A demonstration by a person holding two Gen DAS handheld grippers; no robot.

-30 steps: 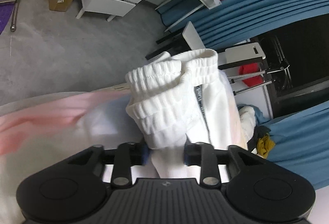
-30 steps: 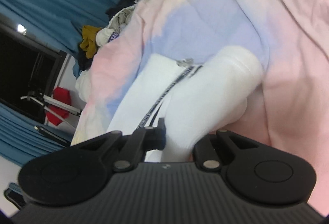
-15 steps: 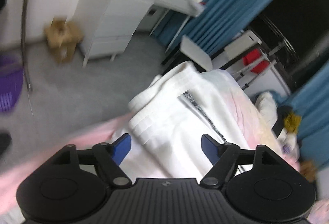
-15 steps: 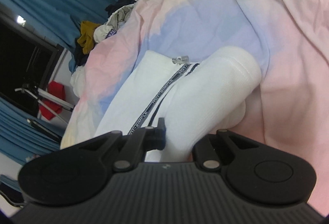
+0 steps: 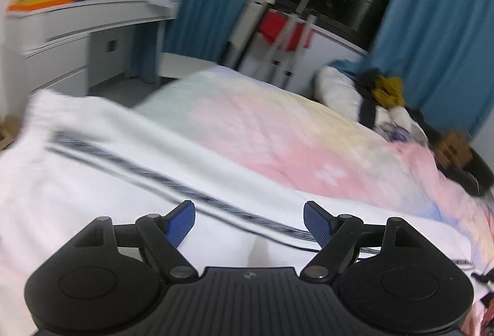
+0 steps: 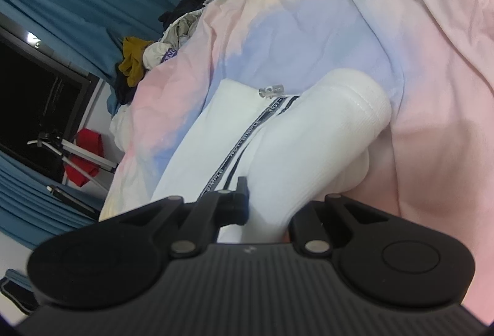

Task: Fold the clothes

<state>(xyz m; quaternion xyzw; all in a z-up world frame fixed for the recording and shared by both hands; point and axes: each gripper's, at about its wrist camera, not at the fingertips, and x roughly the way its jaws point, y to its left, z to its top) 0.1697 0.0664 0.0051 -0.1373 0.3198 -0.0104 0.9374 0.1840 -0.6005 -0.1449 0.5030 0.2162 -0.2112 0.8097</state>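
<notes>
White sweatpants (image 5: pixel 102 181) with a black lettered side stripe lie spread on the pastel bed cover (image 5: pixel 278 138). My left gripper (image 5: pixel 249 223) hovers just over them, open, its blue pads (image 5: pixel 182 220) wide apart with nothing between. In the right wrist view the same white sweatpants (image 6: pixel 308 150) are bunched into a thick fold, and my right gripper (image 6: pixel 268 209) is shut on that fold, which hides the right finger's tip. A clear drawstring end (image 6: pixel 271 90) lies by the stripe.
A heap of unfolded clothes (image 5: pixel 383 101) sits at the bed's far side, with a brown paper bag (image 5: pixel 454 147) beside it. White drawers (image 5: pixel 55 36) stand left. A drying rack with a red cloth (image 5: pixel 284 27) and blue curtains (image 5: pixel 432 27) lie beyond.
My left gripper let go of the elastic waistband, opened wide and swung up and to the right, blurring its view. The right gripper kept its grip and hardly moved.
</notes>
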